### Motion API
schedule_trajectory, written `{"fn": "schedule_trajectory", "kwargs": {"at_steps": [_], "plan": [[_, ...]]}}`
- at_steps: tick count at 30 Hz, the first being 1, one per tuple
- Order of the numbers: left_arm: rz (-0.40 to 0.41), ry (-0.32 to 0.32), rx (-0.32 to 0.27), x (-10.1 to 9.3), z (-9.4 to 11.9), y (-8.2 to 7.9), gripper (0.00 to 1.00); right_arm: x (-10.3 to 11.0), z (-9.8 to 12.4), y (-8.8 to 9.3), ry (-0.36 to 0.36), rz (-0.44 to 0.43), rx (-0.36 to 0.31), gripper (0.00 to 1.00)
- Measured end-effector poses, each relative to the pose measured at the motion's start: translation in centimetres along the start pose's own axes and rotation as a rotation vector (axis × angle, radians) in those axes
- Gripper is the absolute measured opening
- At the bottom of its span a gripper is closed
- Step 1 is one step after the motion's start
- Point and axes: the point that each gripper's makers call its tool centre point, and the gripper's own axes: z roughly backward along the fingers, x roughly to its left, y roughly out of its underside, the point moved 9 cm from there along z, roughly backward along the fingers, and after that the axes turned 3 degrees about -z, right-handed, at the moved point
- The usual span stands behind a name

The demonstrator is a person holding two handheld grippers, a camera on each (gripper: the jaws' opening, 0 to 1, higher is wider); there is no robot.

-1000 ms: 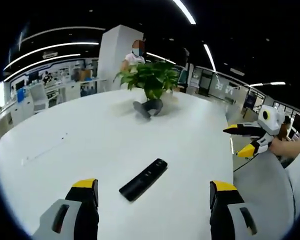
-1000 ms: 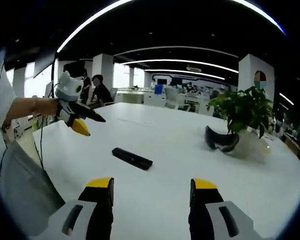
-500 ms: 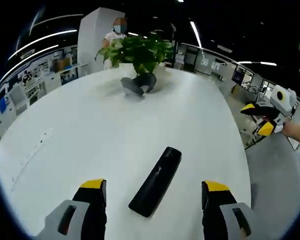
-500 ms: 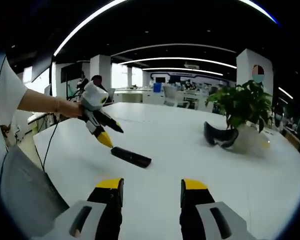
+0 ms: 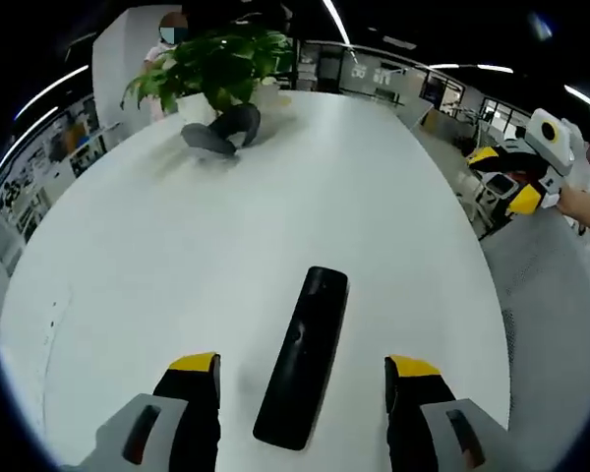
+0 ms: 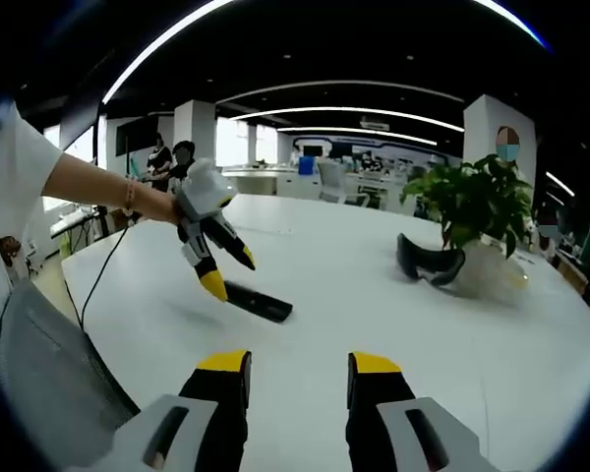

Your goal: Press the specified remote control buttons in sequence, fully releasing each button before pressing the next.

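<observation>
In the left gripper view the remote (image 5: 302, 359) lies flat on the white table (image 5: 128, 295), between the parted jaws of the left gripper (image 5: 303, 382) — nothing is gripped. In the right gripper view the right gripper (image 6: 298, 372) hangs open and empty, well apart from the remote; the left gripper's tips hover just above it, so I judge no button is pressed yet — the whole sequence remains.

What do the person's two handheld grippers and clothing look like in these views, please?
Each gripper, left gripper and right gripper, has black jaws with yellow tips, grey mounts and a white body. A black cable trails from the left one. The person wears a white short sleeve.

Both hand-held grippers (image 5: 302, 379) (image 6: 297, 369) agape
</observation>
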Motion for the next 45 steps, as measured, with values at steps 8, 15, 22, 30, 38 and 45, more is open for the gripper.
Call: {"fn": "schedule_trajectory", "kwargs": {"at_steps": [8, 15, 22, 30, 38, 45], "plan": [[-0.124, 0.042, 0.135, -0.7, -1.3, 0.8, 0.52, 0.1, 0.0, 0.1, 0.0, 0.009, 0.009, 0.35], [-0.136, 0.029, 0.174, 0.4, -1.1, 1.5, 0.36, 0.1, 0.0, 0.1, -0.002, 0.013, 0.013, 0.34], [-0.216, 0.028, 0.205, 0.4, -0.7, 1.8, 0.25, 0.0, 0.0, 0.1, 0.0, 0.012, 0.013, 0.33], [-0.222, 0.034, 0.222, -0.6, -0.3, 2.2, 0.24, 0.1, 0.0, 0.1, -0.005, 0.015, 0.016, 0.32], [-0.214, 0.027, 0.222, -2.2, -0.1, 2.7, 0.24, 0.0, 0.1, 0.0, -0.001, 0.011, 0.01, 0.32], [-0.204, 0.024, 0.224, -3.8, 0.1, 3.1, 0.24, 0.1, 0.1, 0.1, -0.005, 0.014, 0.011, 0.31]]}}
